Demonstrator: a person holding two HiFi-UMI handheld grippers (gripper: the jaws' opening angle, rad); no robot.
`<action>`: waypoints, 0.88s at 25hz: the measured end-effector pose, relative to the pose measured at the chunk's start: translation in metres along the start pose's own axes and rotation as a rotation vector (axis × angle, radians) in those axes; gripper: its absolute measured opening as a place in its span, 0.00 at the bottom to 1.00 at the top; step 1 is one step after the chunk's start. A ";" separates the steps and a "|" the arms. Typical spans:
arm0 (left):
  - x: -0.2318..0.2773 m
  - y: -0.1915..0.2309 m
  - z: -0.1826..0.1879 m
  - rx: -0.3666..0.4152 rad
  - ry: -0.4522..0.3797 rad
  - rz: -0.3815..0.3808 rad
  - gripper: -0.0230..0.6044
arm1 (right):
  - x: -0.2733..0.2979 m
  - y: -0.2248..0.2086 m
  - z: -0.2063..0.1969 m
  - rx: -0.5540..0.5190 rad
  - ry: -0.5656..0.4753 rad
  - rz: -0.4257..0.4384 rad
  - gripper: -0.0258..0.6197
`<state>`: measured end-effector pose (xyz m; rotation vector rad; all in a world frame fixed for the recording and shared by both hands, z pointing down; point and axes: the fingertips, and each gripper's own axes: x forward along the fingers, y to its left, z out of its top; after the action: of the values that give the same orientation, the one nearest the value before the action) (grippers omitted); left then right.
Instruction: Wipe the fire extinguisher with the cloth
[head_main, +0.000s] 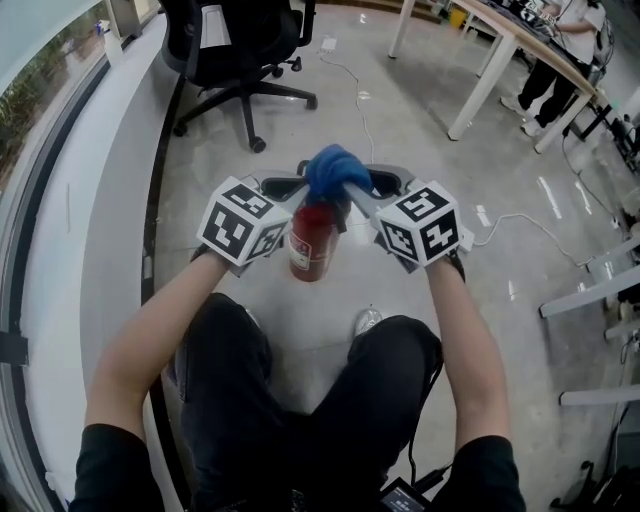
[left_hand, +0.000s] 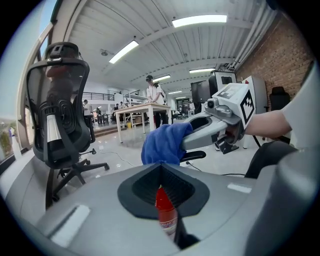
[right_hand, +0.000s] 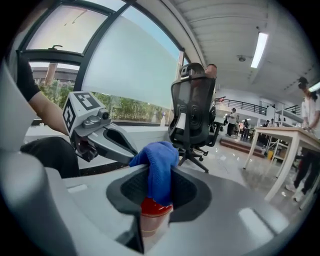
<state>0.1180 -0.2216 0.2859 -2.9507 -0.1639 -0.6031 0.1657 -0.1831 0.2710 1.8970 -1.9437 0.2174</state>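
A red fire extinguisher (head_main: 310, 245) stands upright on the floor between the person's knees. A blue cloth (head_main: 335, 170) lies bunched over its top. My right gripper (head_main: 347, 186) comes in from the right and is shut on the cloth. In the right gripper view the cloth (right_hand: 159, 167) hangs between the jaws onto the red cylinder (right_hand: 152, 215). My left gripper (head_main: 298, 182) reaches in from the left, level with the right one, jaws shut with nothing seen between them. In the left gripper view the extinguisher (left_hand: 165, 210) shows just below its tips (left_hand: 161, 167), with the cloth (left_hand: 164, 143) beyond.
A black office chair (head_main: 240, 50) stands behind the extinguisher. At the back right are white desk legs (head_main: 480, 80), with a person (head_main: 565, 60) beside them. A white cable (head_main: 520, 222) runs over the floor at right. A curved white ledge (head_main: 100, 200) borders the left.
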 end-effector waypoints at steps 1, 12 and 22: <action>0.001 -0.001 -0.002 0.002 0.004 -0.012 0.05 | -0.002 0.003 -0.002 -0.001 0.007 0.016 0.18; -0.015 -0.030 -0.004 -0.012 0.000 -0.042 0.05 | -0.046 0.057 -0.005 -0.101 0.070 0.117 0.18; -0.034 -0.049 -0.009 -0.034 0.025 -0.013 0.05 | -0.061 0.098 -0.044 -0.090 0.153 0.249 0.18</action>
<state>0.0769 -0.1776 0.2850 -2.9754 -0.1726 -0.6503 0.0764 -0.1040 0.3038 1.5330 -2.0451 0.3306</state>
